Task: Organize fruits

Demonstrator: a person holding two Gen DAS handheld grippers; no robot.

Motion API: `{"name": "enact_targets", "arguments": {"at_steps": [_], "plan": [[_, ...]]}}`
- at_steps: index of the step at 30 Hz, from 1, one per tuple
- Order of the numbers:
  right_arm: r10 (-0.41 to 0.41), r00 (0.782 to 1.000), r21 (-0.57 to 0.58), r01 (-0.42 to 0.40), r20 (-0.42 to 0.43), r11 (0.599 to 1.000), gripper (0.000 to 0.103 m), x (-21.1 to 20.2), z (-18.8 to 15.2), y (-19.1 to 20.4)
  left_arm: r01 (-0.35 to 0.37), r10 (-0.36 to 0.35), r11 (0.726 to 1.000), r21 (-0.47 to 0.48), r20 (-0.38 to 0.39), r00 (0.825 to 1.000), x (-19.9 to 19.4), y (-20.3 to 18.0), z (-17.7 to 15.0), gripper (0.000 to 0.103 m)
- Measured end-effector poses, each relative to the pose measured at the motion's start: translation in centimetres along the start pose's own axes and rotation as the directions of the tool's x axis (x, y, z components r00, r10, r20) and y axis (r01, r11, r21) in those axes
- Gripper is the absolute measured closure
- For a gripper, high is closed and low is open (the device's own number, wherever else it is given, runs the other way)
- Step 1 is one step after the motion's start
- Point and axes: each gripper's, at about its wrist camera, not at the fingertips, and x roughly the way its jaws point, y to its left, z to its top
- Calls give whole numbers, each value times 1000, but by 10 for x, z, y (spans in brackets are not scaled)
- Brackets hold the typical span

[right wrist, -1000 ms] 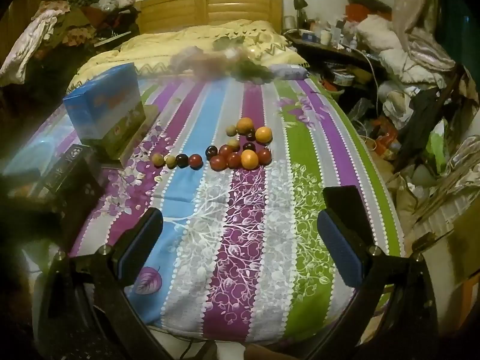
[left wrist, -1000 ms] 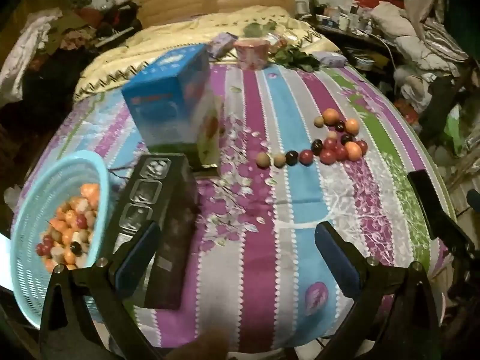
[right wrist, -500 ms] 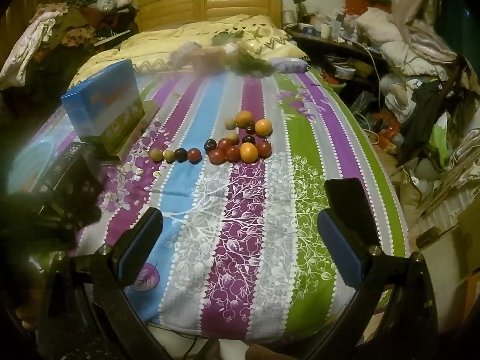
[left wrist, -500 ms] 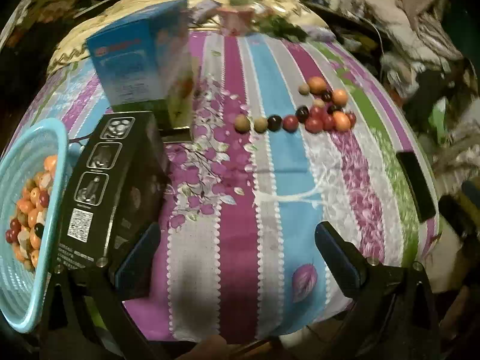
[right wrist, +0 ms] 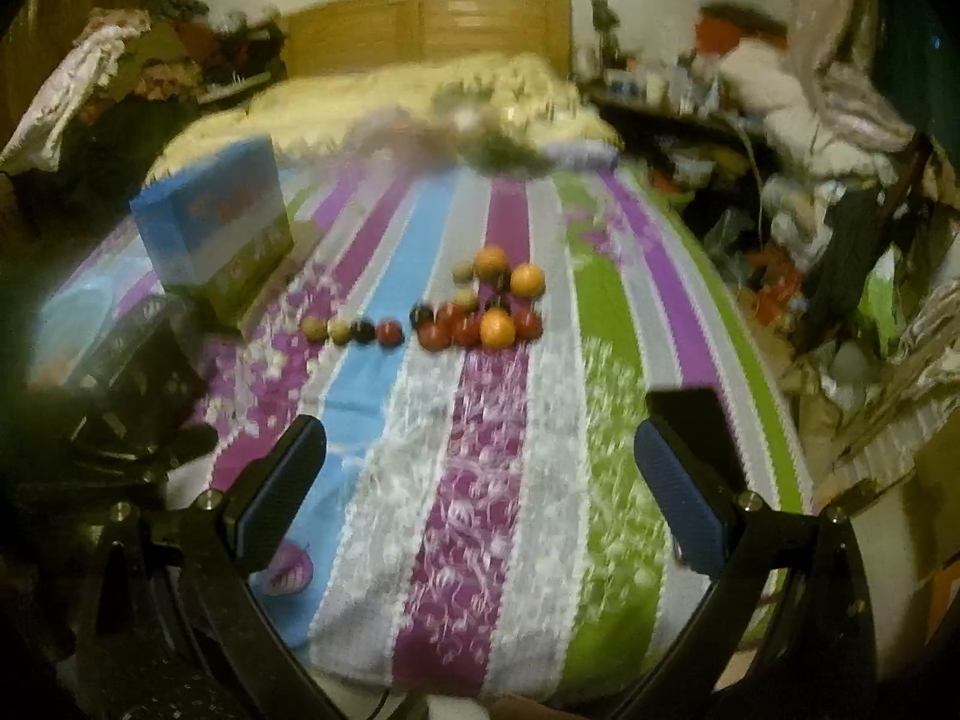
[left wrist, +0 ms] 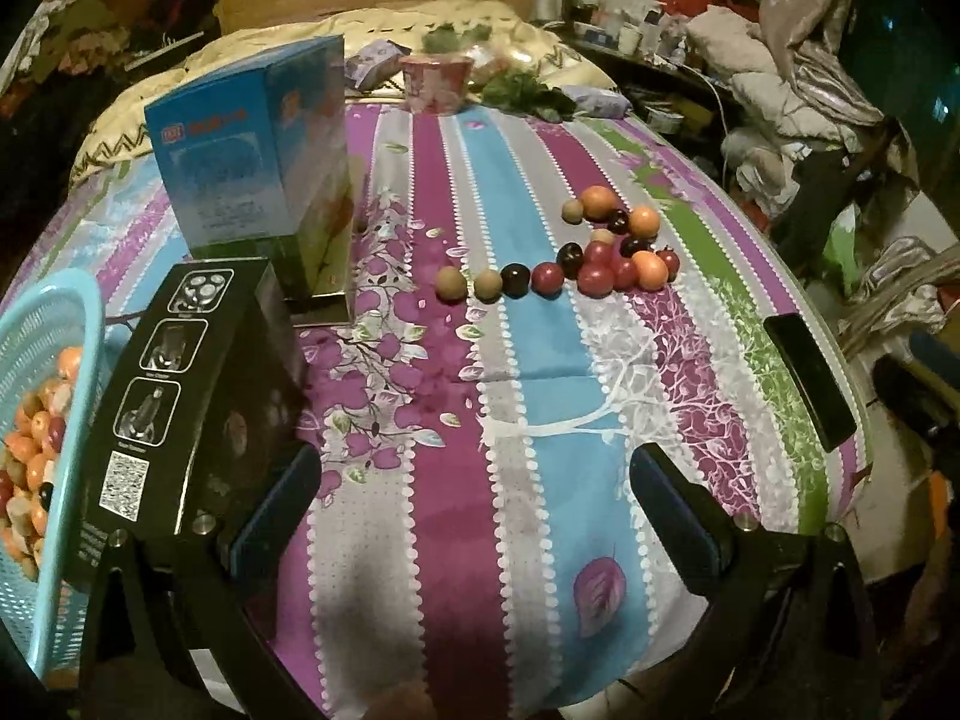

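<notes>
A cluster of small red, dark and orange fruits (left wrist: 618,252) lies on the striped bedspread, with a short row of single fruits (left wrist: 498,283) running left from it. It also shows in the right wrist view (right wrist: 480,306), blurred. A light blue basket (left wrist: 57,360) holding several fruits sits at the far left. My left gripper (left wrist: 474,516) is open and empty, well short of the fruits. My right gripper (right wrist: 480,492) is open and empty, also short of them.
A blue carton (left wrist: 258,162) stands behind a black box (left wrist: 180,396) at the left. A black phone (left wrist: 810,378) lies near the bed's right edge. A pink pot (left wrist: 435,81) and leaves sit at the far end. Clutter lines the right side.
The left wrist view has risen and tilted back up, so the headboard shows again. The right gripper has moved forward slightly; its view is now motion-blurred. Both grippers stay open.
</notes>
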Motion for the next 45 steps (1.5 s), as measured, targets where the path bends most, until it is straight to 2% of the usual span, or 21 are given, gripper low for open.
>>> {"name": "enact_targets", "arguments": {"at_steps": [2,3,5,8,12,21,29,34,42,45], "plan": [[-29,1000,-21,29,8,999,0,4,0,2,-1,1,1000,-28,8,1000,-1,4,2,0],[-40,999,-28,39,-23,999,0,11,-1,1,-7,7,999,-35,7,1000,-1,5,4,0],[-34,997,-28,32,-69,999,0,23,-7,-1,-49,50,998,-28,20,999,-4,4,6,0],[-51,995,-51,46,-91,998,0,28,-15,1,-102,102,995,-9,30,994,-7,2,11,0],[-94,991,-77,87,-97,993,0,30,-19,2,-124,124,992,-4,17,992,-2,2,10,0],[-94,991,-61,89,-95,994,0,29,-18,0,-143,143,990,15,-1,990,-1,0,6,0],[-71,993,-45,67,-98,997,0,27,-16,-1,-147,147,989,13,-27,989,4,1,8,0],[-84,994,-61,80,-73,995,0,26,-14,0,-143,143,990,12,-61,988,13,4,7,0],[-66,992,-70,58,-109,996,0,41,-20,-1,-94,94,996,-1,-107,990,33,7,5,1],[-47,992,-70,39,-117,997,0,46,-23,-3,-40,36,999,-30,-121,992,43,13,13,1]]}}
